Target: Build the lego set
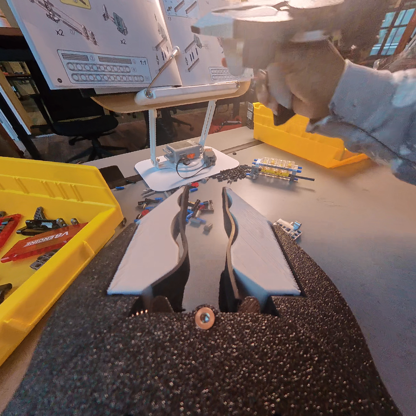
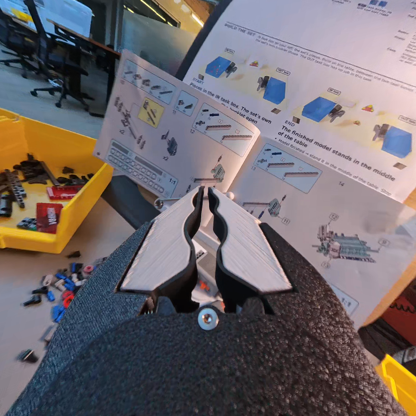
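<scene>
Your left gripper [image 1: 203, 191] gapes empty over loose pins [image 1: 198, 209]; your right gripper [image 2: 205, 189], nearly closed and empty, fronts the booklet [image 2: 180, 135]; engine block [image 1: 273, 169] stands part-built.

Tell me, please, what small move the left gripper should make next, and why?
Probably lower the left gripper a little, straight down: its jaws stand open and empty, and the loose small pins on the table lie right between its fingers' line, untouched.

Yellow bin [image 1: 56, 202] holding red and black pieces. Grey desk [image 1: 337, 225] scattered with blue, black and red pins [image 1: 195, 211]. White booklet [image 2: 180, 139] printed with grey diagrams. Left hand-held gripper [image 1: 204, 191]: pale grey fingers, black speckled body.
</scene>
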The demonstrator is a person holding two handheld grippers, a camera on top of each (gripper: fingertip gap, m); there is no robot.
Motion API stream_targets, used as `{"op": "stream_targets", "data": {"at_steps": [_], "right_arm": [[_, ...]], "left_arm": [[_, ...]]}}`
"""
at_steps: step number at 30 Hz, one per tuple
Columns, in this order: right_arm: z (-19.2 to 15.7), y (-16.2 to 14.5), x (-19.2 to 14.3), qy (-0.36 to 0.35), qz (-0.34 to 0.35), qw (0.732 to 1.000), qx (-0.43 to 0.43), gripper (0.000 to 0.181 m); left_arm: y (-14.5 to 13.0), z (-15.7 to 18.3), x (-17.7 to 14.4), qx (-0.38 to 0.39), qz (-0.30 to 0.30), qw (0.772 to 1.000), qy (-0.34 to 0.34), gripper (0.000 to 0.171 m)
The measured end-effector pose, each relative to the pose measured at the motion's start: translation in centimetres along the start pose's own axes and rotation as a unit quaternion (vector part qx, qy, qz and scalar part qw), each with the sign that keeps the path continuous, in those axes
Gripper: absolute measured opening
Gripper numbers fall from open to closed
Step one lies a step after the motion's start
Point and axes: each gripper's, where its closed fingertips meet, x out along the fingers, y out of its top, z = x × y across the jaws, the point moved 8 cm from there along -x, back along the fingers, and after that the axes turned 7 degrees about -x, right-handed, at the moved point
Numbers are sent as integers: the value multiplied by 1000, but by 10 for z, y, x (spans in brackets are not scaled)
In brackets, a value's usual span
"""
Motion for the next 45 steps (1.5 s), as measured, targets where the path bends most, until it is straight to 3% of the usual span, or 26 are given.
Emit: {"op": "stream_targets", "data": {"at_steps": [5, 13, 16, 25, 31, 37, 41, 45], "right_arm": [[8, -25, 43, -12, -65, 998, -5, 0], [12, -26, 24, -23, -33, 998, 37, 3], [15, -25, 24, -24, -32, 999, 17, 6], [13, -32, 28, 1, -94, 995, -16, 4], [9, -15, -20, 36, 6, 995, 90, 11], [-26, -22, -96, 86, 48, 983, 157, 13], [-50, -35, -145, 106, 34, 979, 173, 13], [-58, -60, -165, 83, 29, 975, 204, 13]], "left_arm": [[-10, 2, -1, -8, -25, 1000, -16, 25], [-14, 12, 8, -3, -40, 998, -42, 25], [-15, 15, 8, 11, -44, 998, -42, 24], [-20, 17, 8, 43, -56, 997, -33, 23], [-19, 15, 8, 37, -52, 998, -27, 23], [-12, 11, 9, 28, -30, 999, -16, 22], [9, 7, 19, 32, 0, 999, -4, 16], [50, 4, 51, 54, 51, 997, 12, 7]]}}
